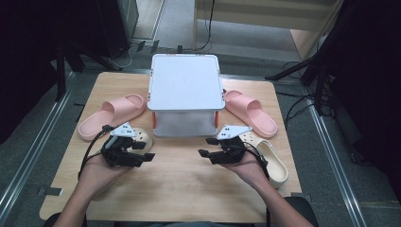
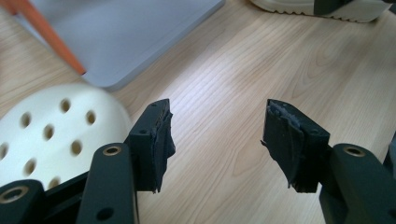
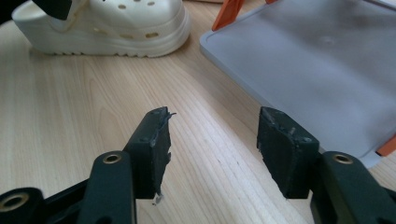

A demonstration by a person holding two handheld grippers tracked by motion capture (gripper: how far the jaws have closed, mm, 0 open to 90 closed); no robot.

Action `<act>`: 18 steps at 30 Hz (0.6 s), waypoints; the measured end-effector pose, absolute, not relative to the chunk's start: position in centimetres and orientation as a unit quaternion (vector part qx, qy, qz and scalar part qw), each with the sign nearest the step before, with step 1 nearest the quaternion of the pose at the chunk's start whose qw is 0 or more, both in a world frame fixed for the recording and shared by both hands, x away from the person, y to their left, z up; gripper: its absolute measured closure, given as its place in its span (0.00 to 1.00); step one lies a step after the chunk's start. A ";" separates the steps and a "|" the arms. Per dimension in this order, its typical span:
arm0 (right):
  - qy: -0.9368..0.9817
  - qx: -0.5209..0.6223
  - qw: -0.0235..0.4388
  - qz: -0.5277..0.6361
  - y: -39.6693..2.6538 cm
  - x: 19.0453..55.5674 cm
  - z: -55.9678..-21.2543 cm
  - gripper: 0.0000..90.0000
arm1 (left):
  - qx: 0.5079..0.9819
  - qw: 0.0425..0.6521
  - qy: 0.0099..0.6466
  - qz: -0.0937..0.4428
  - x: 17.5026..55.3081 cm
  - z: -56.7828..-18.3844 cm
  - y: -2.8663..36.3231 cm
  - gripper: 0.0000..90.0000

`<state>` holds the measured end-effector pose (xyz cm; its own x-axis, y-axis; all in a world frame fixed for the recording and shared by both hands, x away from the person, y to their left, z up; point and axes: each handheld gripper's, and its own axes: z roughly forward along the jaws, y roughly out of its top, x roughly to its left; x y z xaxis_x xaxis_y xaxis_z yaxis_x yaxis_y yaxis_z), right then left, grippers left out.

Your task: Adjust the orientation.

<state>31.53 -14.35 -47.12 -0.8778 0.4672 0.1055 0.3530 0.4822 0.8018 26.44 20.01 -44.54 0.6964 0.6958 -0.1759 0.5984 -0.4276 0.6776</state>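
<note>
Two cream clogs lie on the wooden table (image 1: 179,189). The left clog (image 1: 144,136) sits just behind my left gripper (image 1: 146,151), and its holed toe (image 2: 51,130) shows beside the left jaw. My left gripper (image 2: 217,126) is open over bare wood and points toward the table's middle. The right clog (image 1: 273,161) lies by my right hand. My right gripper (image 1: 206,147) faces the left one, open, with nothing between its jaws (image 3: 212,133). The left clog (image 3: 112,23) shows far off in the right gripper view, and the right clog (image 2: 303,9) in the left gripper view.
A white two-tier rack (image 1: 185,80) with orange legs (image 2: 51,39) stands at the table's middle back; its lower shelf (image 3: 317,60) is close to both grippers. One pink slipper (image 1: 113,113) lies left of the rack and another (image 1: 250,112) to its right.
</note>
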 end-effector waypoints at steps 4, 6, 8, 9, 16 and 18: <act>0.853 0.243 0.063 0.458 -14.4 31.8 -46.9 0.52 | 0.838 0.367 0.396 0.074 25.7 -44.2 20.9 0.48; 0.850 0.244 0.066 0.463 -14.4 32.1 -46.8 0.52 | 0.837 0.357 0.406 0.081 25.2 -44.1 21.7 0.49; 0.849 0.245 0.065 0.464 -14.4 32.2 -46.8 0.53 | 0.834 0.356 0.413 0.085 24.8 -44.1 22.2 0.50; 0.849 0.248 0.063 0.463 -14.4 32.2 -46.8 0.53 | 0.832 0.357 0.417 0.085 24.6 -44.2 22.5 0.50; 0.848 0.249 0.069 0.462 -14.3 32.6 -46.8 0.53 | 0.824 0.353 0.434 0.093 23.6 -44.3 24.1 0.52; 0.849 0.249 0.070 0.461 -14.2 32.6 -46.8 0.53 | 0.822 0.354 0.435 0.097 23.3 -44.3 24.5 0.53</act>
<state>32.63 -14.21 -46.81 -0.8660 0.4874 0.1117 0.3588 0.4501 0.8177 23.31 24.46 -44.30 0.6023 0.7842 -0.1496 0.6472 -0.3699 0.6665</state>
